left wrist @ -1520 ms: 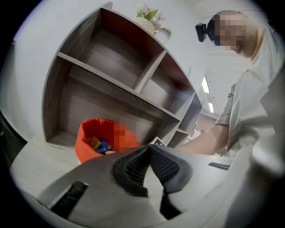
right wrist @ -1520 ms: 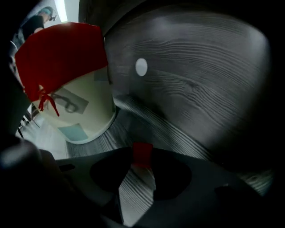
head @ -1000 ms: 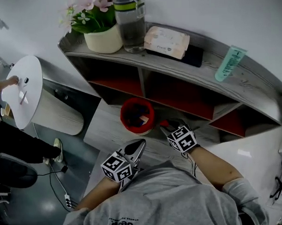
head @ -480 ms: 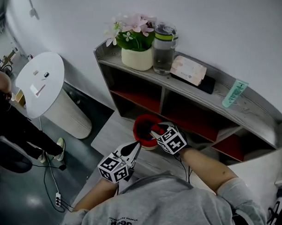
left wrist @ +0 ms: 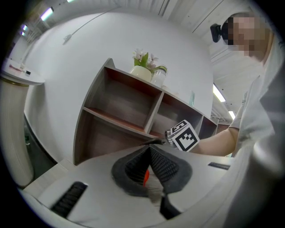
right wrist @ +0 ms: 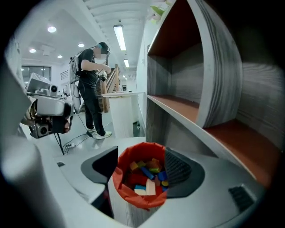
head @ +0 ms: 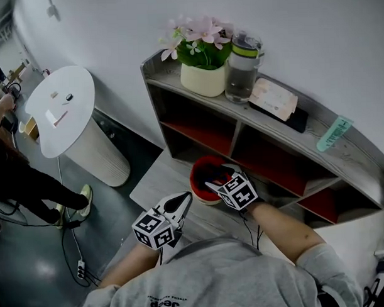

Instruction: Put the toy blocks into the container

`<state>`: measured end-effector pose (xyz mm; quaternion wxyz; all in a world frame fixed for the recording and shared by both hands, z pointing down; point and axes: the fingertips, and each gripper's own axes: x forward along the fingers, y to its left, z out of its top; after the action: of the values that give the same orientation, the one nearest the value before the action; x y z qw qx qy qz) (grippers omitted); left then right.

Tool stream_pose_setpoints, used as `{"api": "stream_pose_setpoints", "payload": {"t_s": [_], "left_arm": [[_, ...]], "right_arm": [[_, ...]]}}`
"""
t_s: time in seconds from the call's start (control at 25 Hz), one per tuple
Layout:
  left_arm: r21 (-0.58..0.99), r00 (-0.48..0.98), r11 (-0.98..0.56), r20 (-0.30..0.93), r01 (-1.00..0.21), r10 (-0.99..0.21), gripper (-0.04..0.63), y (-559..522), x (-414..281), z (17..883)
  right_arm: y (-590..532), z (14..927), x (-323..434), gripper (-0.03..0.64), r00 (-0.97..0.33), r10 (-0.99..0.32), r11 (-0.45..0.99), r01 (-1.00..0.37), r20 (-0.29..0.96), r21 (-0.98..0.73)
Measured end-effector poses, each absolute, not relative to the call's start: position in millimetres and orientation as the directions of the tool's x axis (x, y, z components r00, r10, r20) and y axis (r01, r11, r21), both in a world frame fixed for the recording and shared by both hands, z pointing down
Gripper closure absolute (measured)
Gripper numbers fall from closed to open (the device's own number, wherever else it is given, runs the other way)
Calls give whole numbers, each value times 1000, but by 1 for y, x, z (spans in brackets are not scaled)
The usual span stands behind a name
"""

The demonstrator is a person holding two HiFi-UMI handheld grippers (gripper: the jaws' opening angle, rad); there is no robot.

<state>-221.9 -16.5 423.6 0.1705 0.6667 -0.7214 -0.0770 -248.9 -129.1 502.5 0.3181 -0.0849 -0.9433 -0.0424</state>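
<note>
The red container (head: 199, 166) stands on the low grey platform in front of the shelf, and several coloured toy blocks (right wrist: 147, 173) lie inside it (right wrist: 133, 201). My right gripper (head: 213, 180) hangs directly over the container's mouth. Its (right wrist: 141, 156) jaws are opening, with no block between them and only the container below. My left gripper (head: 183, 200) is nearer to me, left of the container and pointing toward it. Its (left wrist: 149, 148) fingertips meet. A red sliver shows in the gap behind them; I cannot tell what it is.
A grey shelf unit (head: 276, 125) with red-lined compartments stands just behind the container, carrying a flower pot (head: 205, 77), a bottle (head: 242, 66), a tissue pack (head: 273, 99) and a green tube (head: 334, 133). A round white table (head: 61, 110) and a person (right wrist: 91, 89) are to the left.
My right gripper has moved left from beside the container to over its mouth, and its jaws have spread. The left gripper has stayed put. The head camera has swung, shifting the whole scene.
</note>
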Motion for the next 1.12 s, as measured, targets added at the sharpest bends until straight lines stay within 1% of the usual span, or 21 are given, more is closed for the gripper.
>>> {"api": "stream_pose_setpoints", "payload": {"t_s": [0.2,0.36,0.4,0.52,0.6,0.64,0.68,0.88,0.96,1.04,1.12], "left_arm": [[342,-29,70,125,-937,-992,583,-24,-218,422],[344,32,6,104,-939,-994,583,-40,-201,413],[345,52,-14,100,-939,-994,583,-45,-196,411],[344,120,-82,89,-935,-989,583,-66,-174,404],[340,172,-135,81,-931,-982,583,-83,-155,399],[337,198,-162,76,-928,-977,583,-91,-144,396],[334,224,-188,73,-924,-972,583,-99,-134,394],[326,331,-293,67,-899,-941,583,-136,-84,389],[328,365,-325,69,-887,-928,583,-146,-66,389],[326,393,-352,70,-878,-917,583,-154,-50,388],[324,413,-370,71,-870,-908,583,-159,-38,388]], "right_arm": [[-131,493,-233,268,-801,135,985,173,583,10],[-137,475,-200,275,-826,129,990,142,548,-20],[-139,468,-190,287,-835,129,990,135,535,-27],[-149,450,-151,347,-868,117,993,104,482,-53],[-158,439,-121,405,-892,100,995,76,442,-71],[-163,434,-104,445,-902,86,995,58,423,-79],[-168,431,-87,466,-910,68,996,38,408,-83],[-198,432,-5,518,-930,-33,991,-78,365,-108],[-209,434,22,558,-929,-87,983,-139,360,-120],[-218,432,44,621,-932,-130,973,-186,337,-139],[-222,424,60,629,-949,-138,963,-195,283,-185]]}}
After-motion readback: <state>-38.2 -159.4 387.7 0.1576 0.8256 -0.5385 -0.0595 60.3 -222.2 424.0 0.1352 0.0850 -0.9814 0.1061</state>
